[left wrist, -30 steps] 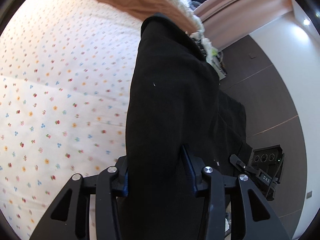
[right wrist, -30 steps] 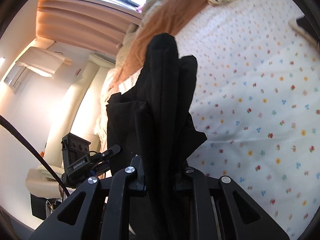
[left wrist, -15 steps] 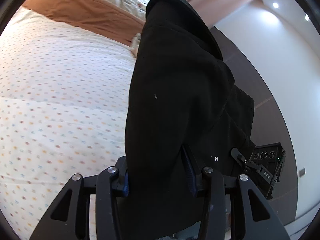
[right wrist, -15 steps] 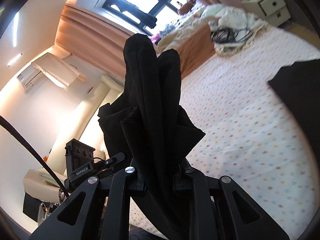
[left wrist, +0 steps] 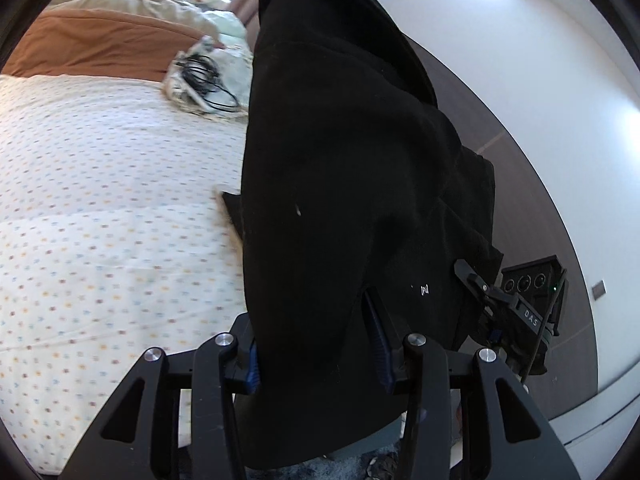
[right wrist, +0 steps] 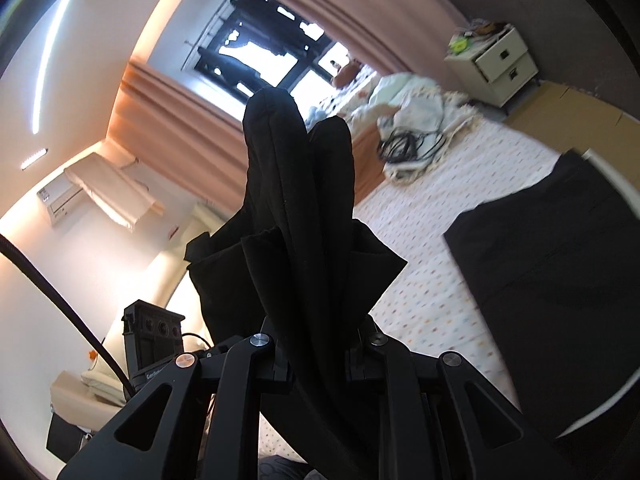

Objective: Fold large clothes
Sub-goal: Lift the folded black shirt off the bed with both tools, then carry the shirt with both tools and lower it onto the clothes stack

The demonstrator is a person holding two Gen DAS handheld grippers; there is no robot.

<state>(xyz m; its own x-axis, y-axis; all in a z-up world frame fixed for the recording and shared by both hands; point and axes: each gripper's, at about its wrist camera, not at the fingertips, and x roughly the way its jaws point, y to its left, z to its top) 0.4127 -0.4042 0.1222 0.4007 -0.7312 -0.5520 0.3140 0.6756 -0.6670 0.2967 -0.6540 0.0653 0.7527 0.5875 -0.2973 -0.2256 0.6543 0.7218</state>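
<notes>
A large black garment (left wrist: 340,184) hangs bunched between both grippers, lifted above the bed. My left gripper (left wrist: 316,344) is shut on a thick fold of it. My right gripper (right wrist: 320,344) is shut on another bunched part of the black garment (right wrist: 296,208), whose folds stand up in front of the lens. Another flat black cloth (right wrist: 560,256) lies on the floral bedsheet (right wrist: 432,280) at the right of the right wrist view; whether it is part of the same garment cannot be told. The right gripper also shows in the left wrist view (left wrist: 520,312).
The floral bedsheet (left wrist: 100,200) covers the bed. An orange blanket (left wrist: 100,44), pale bedding and a coiled black cable (left wrist: 204,80) lie at its far end. A white nightstand (right wrist: 496,64), curtains and a window (right wrist: 256,56) stand beyond.
Both grippers have tilted upward and lifted with the black garment; the views swung from the bedsheet toward the far end of the bed, window and wall. Both stay shut on the cloth.
</notes>
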